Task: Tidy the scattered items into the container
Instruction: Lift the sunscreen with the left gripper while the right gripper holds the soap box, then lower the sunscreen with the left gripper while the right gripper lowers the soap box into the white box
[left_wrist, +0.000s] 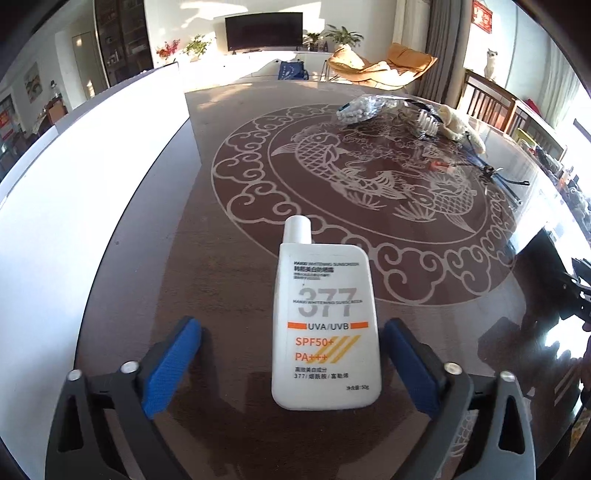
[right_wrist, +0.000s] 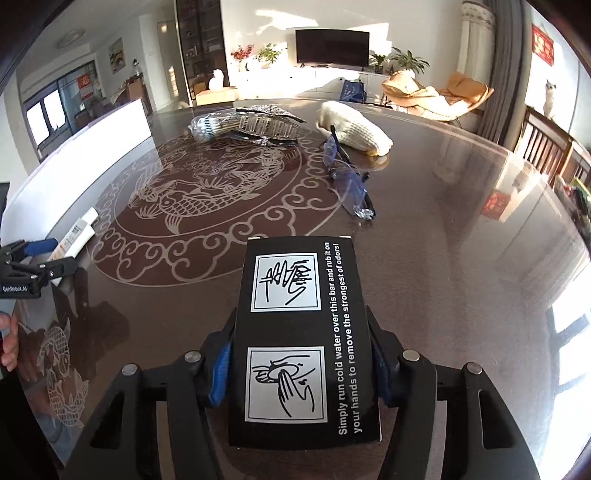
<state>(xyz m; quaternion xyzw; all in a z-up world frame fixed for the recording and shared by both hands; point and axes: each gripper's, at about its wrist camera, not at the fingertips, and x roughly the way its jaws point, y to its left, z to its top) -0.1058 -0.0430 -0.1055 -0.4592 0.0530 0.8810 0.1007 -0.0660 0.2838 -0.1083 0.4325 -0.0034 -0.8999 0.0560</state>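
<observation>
A white sunscreen bottle (left_wrist: 325, 332) lies flat on the dark table, cap pointing away. My left gripper (left_wrist: 291, 326) is open around it, and each blue pad stands clear of the bottle's sides. In the right wrist view my right gripper (right_wrist: 300, 332) is shut on a black printed box (right_wrist: 299, 332), its blue pads (right_wrist: 221, 373) pressing both long sides. The white container (right_wrist: 92, 147) stands along the table's left side, seen as a bright white wall (left_wrist: 74, 221). The left gripper (right_wrist: 37, 258) and the sunscreen bottle (right_wrist: 75, 236) also show at the far left.
At the far side of the fish-patterned table (right_wrist: 461, 258) lie a bag of cotton swabs (right_wrist: 210, 125), a clear hair claw (right_wrist: 269, 127), a cream knitted glove (right_wrist: 354, 127) and blue glasses (right_wrist: 351, 181). Wooden chairs (right_wrist: 546, 144) stand to the right. A hand (right_wrist: 7, 350) shows at lower left.
</observation>
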